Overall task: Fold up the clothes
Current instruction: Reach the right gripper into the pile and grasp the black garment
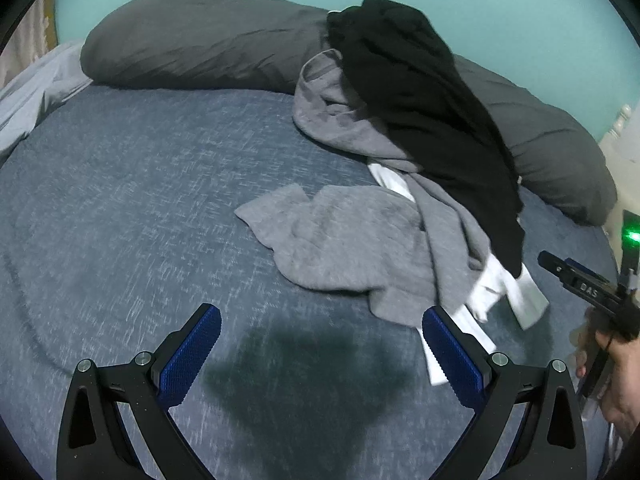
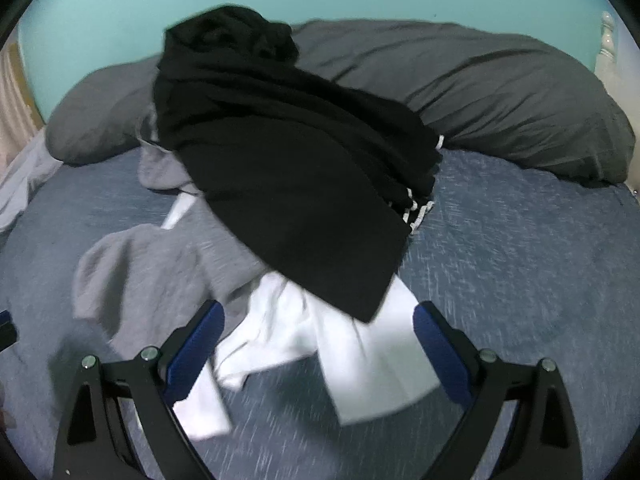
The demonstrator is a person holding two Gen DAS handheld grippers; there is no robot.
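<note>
I am holding my left gripper (image 1: 322,354) over the bare blue bed (image 1: 120,200) near its front edge, fingers (image 1: 192,354) spread wide and holding nothing, only their shadow lying under them. Just ahead and to the right the grey garment (image 1: 344,240) is lying rumpled, running back toward the dark grey pillows (image 1: 200,40) at the head of the bed, with the black garment (image 1: 424,96) draped over it and the white garment (image 1: 496,292) poking out from under both toward the bed's right side. My right gripper (image 2: 318,350) is reaching at that white cloth, its fingers (image 2: 438,350) also wide apart and closed on nothing, the cloth lying between and below them. To do this step well, I judge I should be pulling one garment clear of the heap first: pinching a single layer at a hem or corner, not a bunched fold, and lifting slowly so the black one slides off rather than dragging along. The left view is showing the whole spread of the grey piece, the free bed on the left for laying out, and the person's hand (image 1: 616,380) on the right tool. The right view is showing what that one hides: white stripes at the black garment's edge and how far the white cloth fans out near the front edge, though blurred.
</note>
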